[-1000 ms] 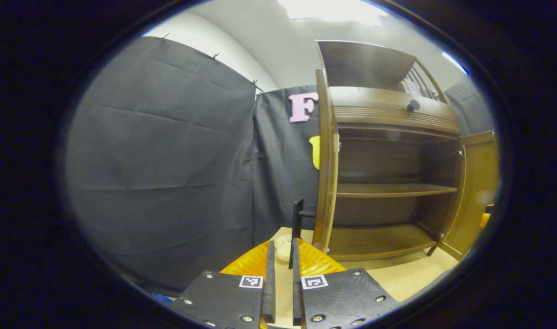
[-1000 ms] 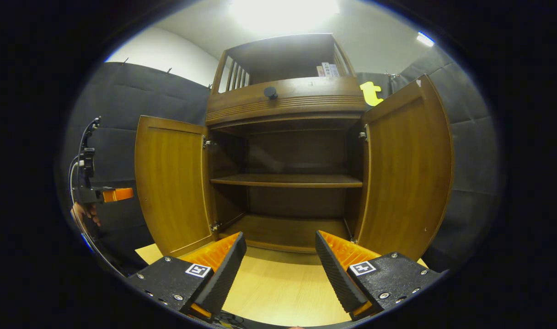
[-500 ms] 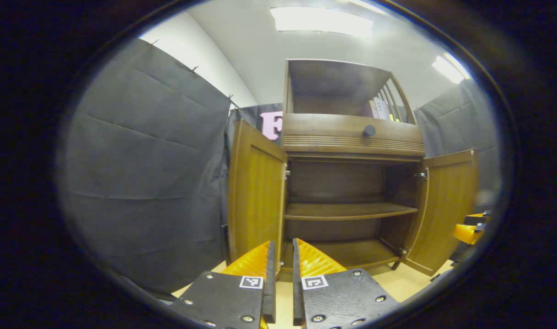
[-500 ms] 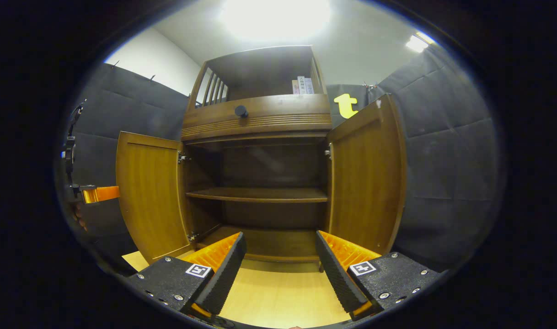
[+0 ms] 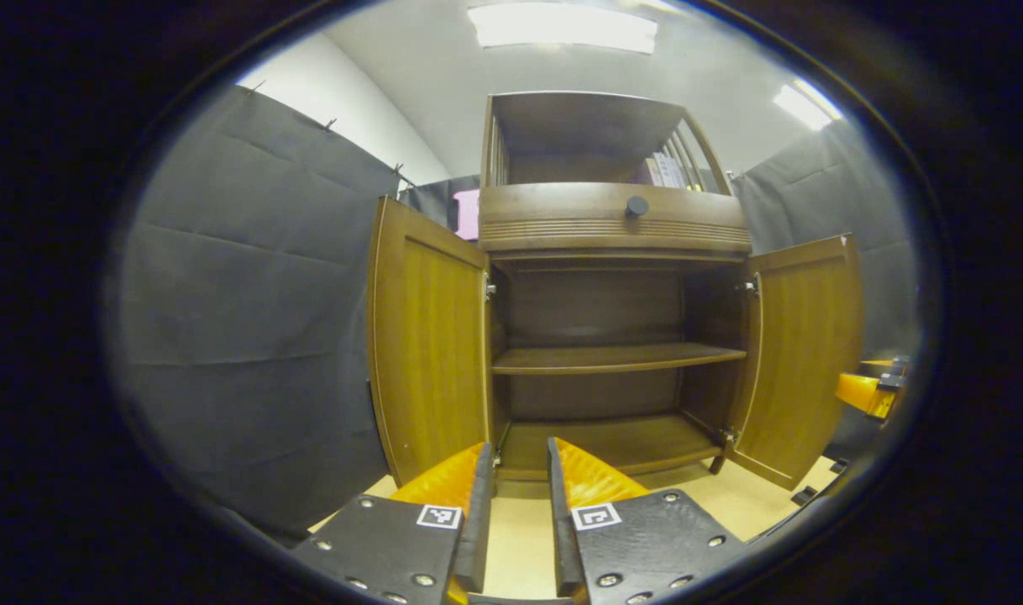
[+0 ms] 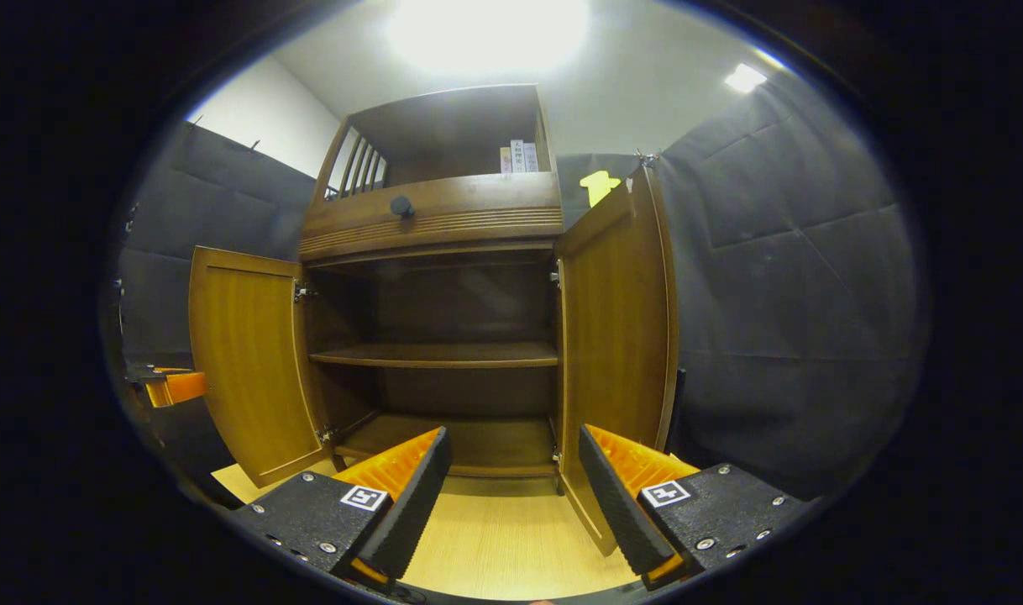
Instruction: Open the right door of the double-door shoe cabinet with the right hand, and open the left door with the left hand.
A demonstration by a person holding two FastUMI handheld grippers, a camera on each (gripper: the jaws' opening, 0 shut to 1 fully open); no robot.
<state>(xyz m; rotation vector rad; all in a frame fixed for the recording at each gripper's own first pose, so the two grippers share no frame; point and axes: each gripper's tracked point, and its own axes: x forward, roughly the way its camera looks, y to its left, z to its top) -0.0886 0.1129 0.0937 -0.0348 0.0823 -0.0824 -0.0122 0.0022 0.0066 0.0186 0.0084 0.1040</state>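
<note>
cabinet (image 5: 614, 223) ahead, left door (image 5: 427, 353) and right door (image 6: 616, 336) swung wide | left gripper (image 5: 516, 504) nearly closed, empty; right gripper (image 6: 516, 496) spread, empty | risk: a stray swing could knock a door.

Left door (image 5: 427, 353) left, right door (image 5: 801, 353) right

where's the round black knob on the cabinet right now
The round black knob sits on the drawer front above the open left door and right door; the right gripper view shows it left of centre.
</note>
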